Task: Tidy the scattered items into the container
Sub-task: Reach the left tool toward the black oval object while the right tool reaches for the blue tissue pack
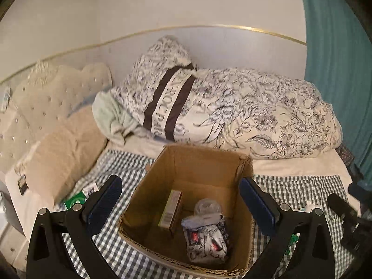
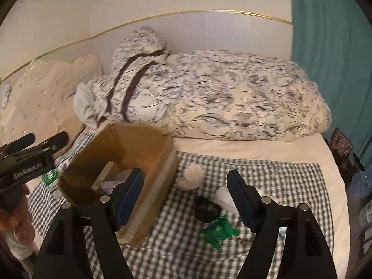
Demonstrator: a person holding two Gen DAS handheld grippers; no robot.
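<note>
An open cardboard box (image 1: pixel 197 167) stands on a checked cloth (image 1: pixel 300 186) on the bed. Inside it lie a slim carton (image 1: pixel 171 209), a white patterned packet (image 1: pixel 207 239) and a clear plastic piece (image 1: pixel 205 207). My left gripper (image 1: pixel 182 201) hangs open above the box with nothing between its fingers. My right gripper (image 2: pixel 186 195) is open over the cloth, just right of the box (image 2: pixel 160 174). Below it lie a white wad (image 2: pixel 191 176), a black object (image 2: pixel 205 209), a green packet (image 2: pixel 218 231) and a white item (image 2: pixel 223 196) partly hidden behind the right finger. The left gripper (image 2: pixel 30 153) shows at the left edge.
A green-and-white packet (image 1: pixel 75 200) lies on the cloth left of the box. A rolled floral duvet (image 1: pixel 255 116) fills the back of the bed, with beige pillows (image 1: pixel 62 153) and a tufted headboard at left. A teal curtain (image 1: pixel 337 69) hangs at right.
</note>
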